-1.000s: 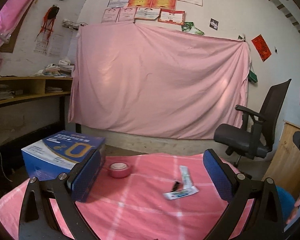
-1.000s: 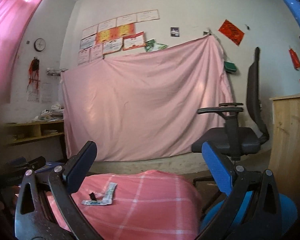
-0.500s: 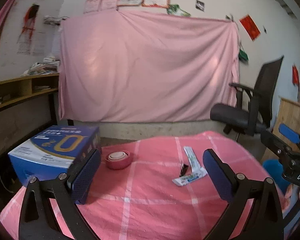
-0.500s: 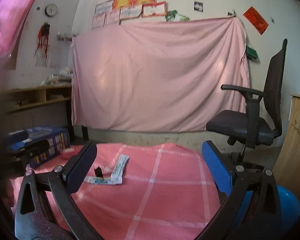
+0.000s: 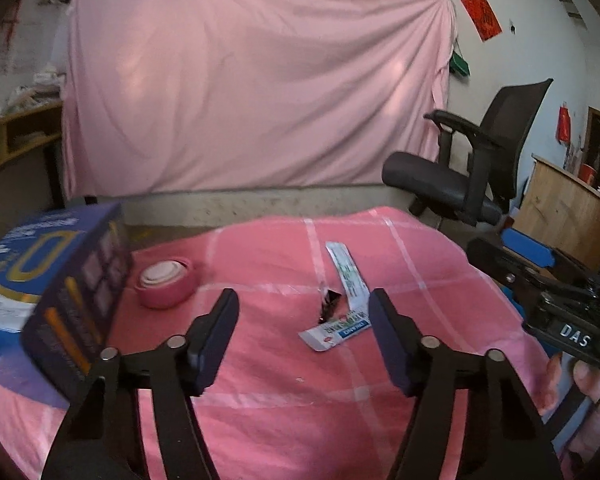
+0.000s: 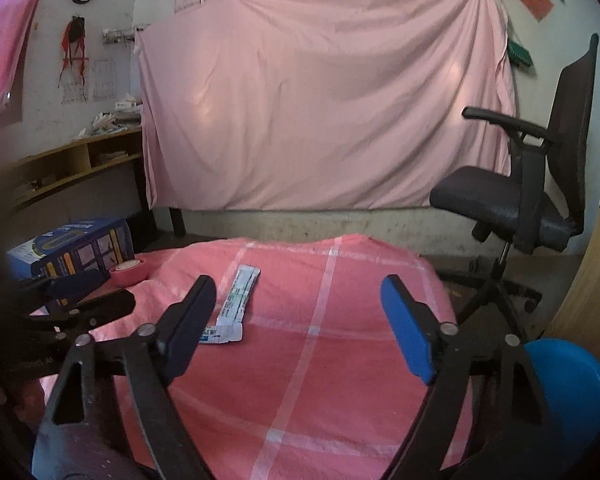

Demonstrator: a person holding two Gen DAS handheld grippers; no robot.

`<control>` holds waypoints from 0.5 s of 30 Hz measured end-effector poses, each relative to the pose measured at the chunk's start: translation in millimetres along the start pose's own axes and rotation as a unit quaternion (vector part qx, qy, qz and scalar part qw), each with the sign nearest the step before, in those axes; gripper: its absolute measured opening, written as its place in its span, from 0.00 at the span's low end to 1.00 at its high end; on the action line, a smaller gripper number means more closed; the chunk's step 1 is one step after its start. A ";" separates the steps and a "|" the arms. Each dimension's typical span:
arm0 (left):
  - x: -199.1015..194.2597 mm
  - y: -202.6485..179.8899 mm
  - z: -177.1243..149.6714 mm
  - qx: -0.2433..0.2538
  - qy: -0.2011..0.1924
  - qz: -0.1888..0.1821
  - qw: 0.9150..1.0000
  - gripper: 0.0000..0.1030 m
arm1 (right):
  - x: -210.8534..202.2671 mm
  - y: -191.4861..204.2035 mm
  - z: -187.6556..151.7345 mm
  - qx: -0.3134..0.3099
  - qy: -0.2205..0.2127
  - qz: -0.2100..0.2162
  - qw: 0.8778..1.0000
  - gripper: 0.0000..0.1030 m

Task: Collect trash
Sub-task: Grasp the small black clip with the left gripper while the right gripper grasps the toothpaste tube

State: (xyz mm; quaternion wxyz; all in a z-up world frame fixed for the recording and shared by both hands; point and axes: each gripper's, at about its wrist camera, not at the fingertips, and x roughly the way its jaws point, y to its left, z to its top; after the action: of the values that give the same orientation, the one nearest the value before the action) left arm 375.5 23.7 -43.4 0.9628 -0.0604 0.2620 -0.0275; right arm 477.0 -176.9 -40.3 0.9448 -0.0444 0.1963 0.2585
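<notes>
On the pink checked cloth (image 5: 284, 400) lie a long white wrapper strip (image 5: 348, 276), a shorter white wrapper (image 5: 334, 330) and a small black scrap (image 5: 329, 304). My left gripper (image 5: 304, 336) hovers just short of them. Its jaws are closing, half wide, with nothing pressed between the pads; the short wrapper lies just beyond the tips. My right gripper (image 6: 300, 320) stands open and empty over the cloth, with the strip (image 6: 240, 294) and short wrapper (image 6: 222, 334) by its left finger. Each gripper shows in the other's view: the right (image 5: 508, 254), the left (image 6: 84, 292).
A pink tape roll (image 5: 166, 282) and a blue carton (image 5: 52, 280) sit at the table's left. A blue bin (image 6: 572, 392) stands low on the right, past the table edge. A black office chair (image 6: 532, 192) and a wooden cabinet (image 5: 560, 220) are behind on the right.
Both grippers have come forward and tipped down toward the table, so the wrappers loom larger. The left jaws have narrowed from wide to about half.
</notes>
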 end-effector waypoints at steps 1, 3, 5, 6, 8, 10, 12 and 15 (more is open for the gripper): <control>5.7 -0.4 1.7 0.000 0.011 -0.007 1.000 0.51 | 4.1 -1.5 0.2 0.003 0.007 0.001 1.000 0.92; 19.7 -1.6 5.1 0.004 0.041 -0.018 0.999 0.45 | 11.9 -4.4 -0.5 0.010 0.021 0.004 1.000 0.88; 30.9 -0.6 7.7 0.003 0.064 -0.035 0.997 0.32 | 18.5 -7.2 -1.1 0.016 0.035 0.008 0.999 0.81; 36.8 0.3 8.8 0.000 0.076 -0.044 0.996 0.31 | 19.7 -6.8 -1.2 0.017 0.038 0.009 0.999 0.79; 44.8 0.5 9.8 -0.004 0.092 -0.056 0.994 0.28 | 25.3 -7.0 -1.6 0.017 0.052 0.012 0.998 0.76; 52.2 1.0 11.3 -0.008 0.107 -0.064 0.992 0.27 | 30.5 -7.1 -1.7 0.018 0.062 0.013 0.998 0.75; 58.6 1.7 13.0 -0.013 0.116 -0.068 0.991 0.26 | 34.0 -7.4 -1.6 0.022 0.068 0.012 0.997 0.74; 63.6 8.0 13.4 -0.027 0.126 -0.065 0.990 0.19 | 40.3 -9.4 -1.7 0.031 0.081 0.013 0.996 0.74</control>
State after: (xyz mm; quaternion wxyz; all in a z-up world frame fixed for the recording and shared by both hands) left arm 437.3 27.6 -64.8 0.9164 -0.0996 0.3770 -0.0905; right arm 512.9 -166.3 -57.9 0.9232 -0.0329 0.2805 0.2605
